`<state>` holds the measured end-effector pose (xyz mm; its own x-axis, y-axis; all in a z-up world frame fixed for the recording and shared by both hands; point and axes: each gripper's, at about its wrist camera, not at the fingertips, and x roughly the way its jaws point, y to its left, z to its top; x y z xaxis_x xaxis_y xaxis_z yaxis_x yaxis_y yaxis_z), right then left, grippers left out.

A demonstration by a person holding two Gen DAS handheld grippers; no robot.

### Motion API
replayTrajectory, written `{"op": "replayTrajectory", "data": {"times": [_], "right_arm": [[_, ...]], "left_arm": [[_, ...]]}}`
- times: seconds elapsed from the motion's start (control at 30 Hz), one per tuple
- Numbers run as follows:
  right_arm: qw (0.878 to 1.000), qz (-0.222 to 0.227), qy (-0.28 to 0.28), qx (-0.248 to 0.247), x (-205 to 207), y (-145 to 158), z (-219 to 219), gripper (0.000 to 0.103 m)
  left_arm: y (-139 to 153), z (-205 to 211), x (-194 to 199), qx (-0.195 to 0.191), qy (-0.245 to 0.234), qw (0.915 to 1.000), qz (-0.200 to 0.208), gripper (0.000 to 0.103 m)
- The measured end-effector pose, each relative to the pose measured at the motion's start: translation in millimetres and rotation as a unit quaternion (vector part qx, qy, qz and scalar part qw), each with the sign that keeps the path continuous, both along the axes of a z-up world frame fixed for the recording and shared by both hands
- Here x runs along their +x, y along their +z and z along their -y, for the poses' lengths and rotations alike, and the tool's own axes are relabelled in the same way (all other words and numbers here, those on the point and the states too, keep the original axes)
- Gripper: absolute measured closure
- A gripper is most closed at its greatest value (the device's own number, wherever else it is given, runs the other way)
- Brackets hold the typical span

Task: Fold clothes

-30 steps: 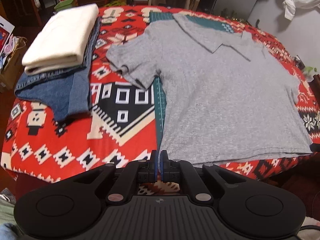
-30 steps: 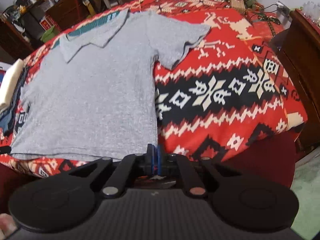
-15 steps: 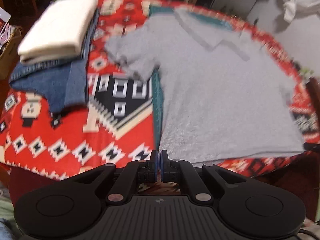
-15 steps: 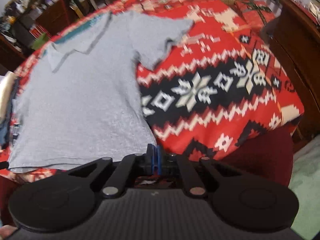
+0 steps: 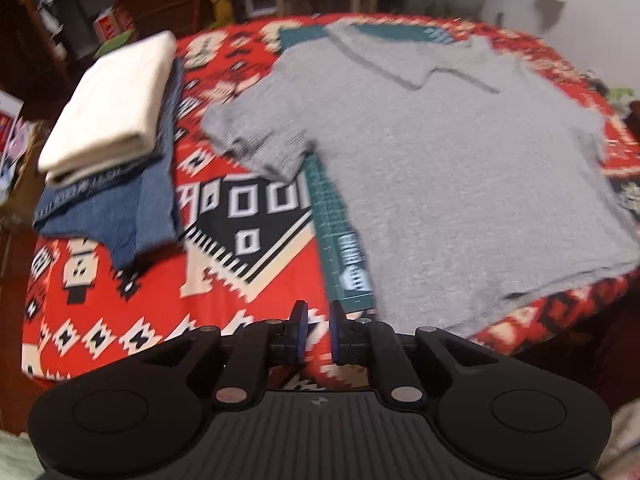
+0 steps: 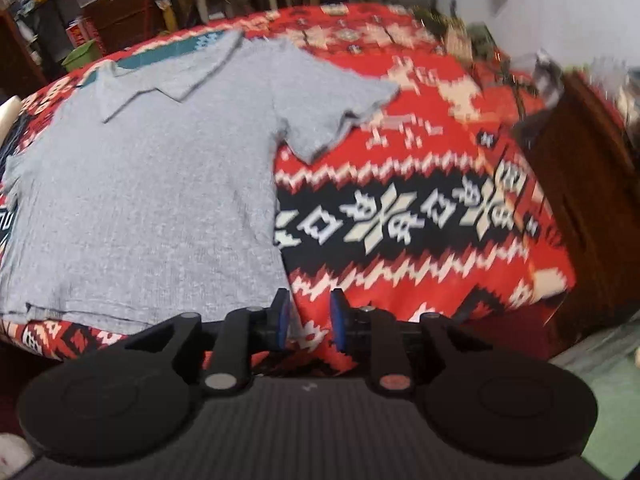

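The grey short-sleeved collared shirt [image 5: 460, 184] lies flat on the red patterned cloth [image 6: 420, 216], collar away, hem nearest both empty, parted tools: left gripper [image 5: 317, 330] by its left corner, right gripper [image 6: 307, 318] by its right.

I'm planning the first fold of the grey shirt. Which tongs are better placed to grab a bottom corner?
Right. The right tongs are open directly at the grey shirt hem corner. The left tongs, also open, sit over the blanket, beside their corner.
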<state>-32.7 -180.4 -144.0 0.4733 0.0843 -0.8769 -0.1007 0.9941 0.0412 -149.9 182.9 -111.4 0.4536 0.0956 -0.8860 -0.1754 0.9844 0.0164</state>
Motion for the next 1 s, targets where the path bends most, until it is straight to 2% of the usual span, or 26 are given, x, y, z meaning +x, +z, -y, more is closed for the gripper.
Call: {"op": "replayTrajectory", "data": {"times": [0.17,0.3,0.4,0.43,0.47,0.53,0.7,0.8,0.87,0.9,0.93,0.97,1.0], "right_arm": [[0.997,0.025,0.070,-0.006,-9,12,-29,0.075],[0.991,0.018,0.130,-0.009,-14,4,-60,0.075],[0.984,0.008,0.175,-0.016,-18,-5,-83,0.075],[0.982,0.005,0.190,-0.019,-19,-7,-91,0.074],[0.979,0.001,0.204,-0.021,-21,-10,-99,0.073],[0.975,0.007,0.220,-0.030,-22,-12,-107,0.072],[0.965,0.007,0.260,-0.033,-20,-17,-118,0.071],[0.961,-0.001,0.272,-0.041,-20,-24,-122,0.069],[0.960,-0.003,0.278,-0.043,-19,-28,-123,0.069],[0.959,0.000,0.279,-0.040,-19,-28,-123,0.069],[0.960,0.001,0.276,-0.036,-17,-28,-121,0.073],[0.962,0.001,0.271,-0.031,-15,-28,-119,0.082],[0.964,-0.002,0.266,-0.025,-13,-28,-117,0.089]], "left_arm": [[9,36,7,-0.022,-0.079,0.9958,0.039,0.079],[1,67,21,-0.022,-0.139,0.9888,0.049,0.079],[-5,92,25,0.004,-0.197,0.9788,0.055,0.076],[-7,99,25,0.021,-0.213,0.9750,0.059,0.068],[-10,106,24,0.043,-0.231,0.9700,0.063,0.066],[-16,118,22,0.077,-0.260,0.9599,0.071,0.066],[-31,132,19,0.121,-0.308,0.9406,0.074,0.066],[-41,136,18,0.134,-0.329,0.9321,0.068,0.066],[-46,136,18,0.128,-0.343,0.9286,0.063,0.069],[-47,136,18,0.125,-0.346,0.9281,0.061,0.074],[-48,135,18,0.122,-0.347,0.9279,0.059,0.092],[-49,135,18,0.119,-0.349,0.9277,0.056,0.101],[-49,133,18,0.115,-0.348,0.9284,0.059,0.100]]}}
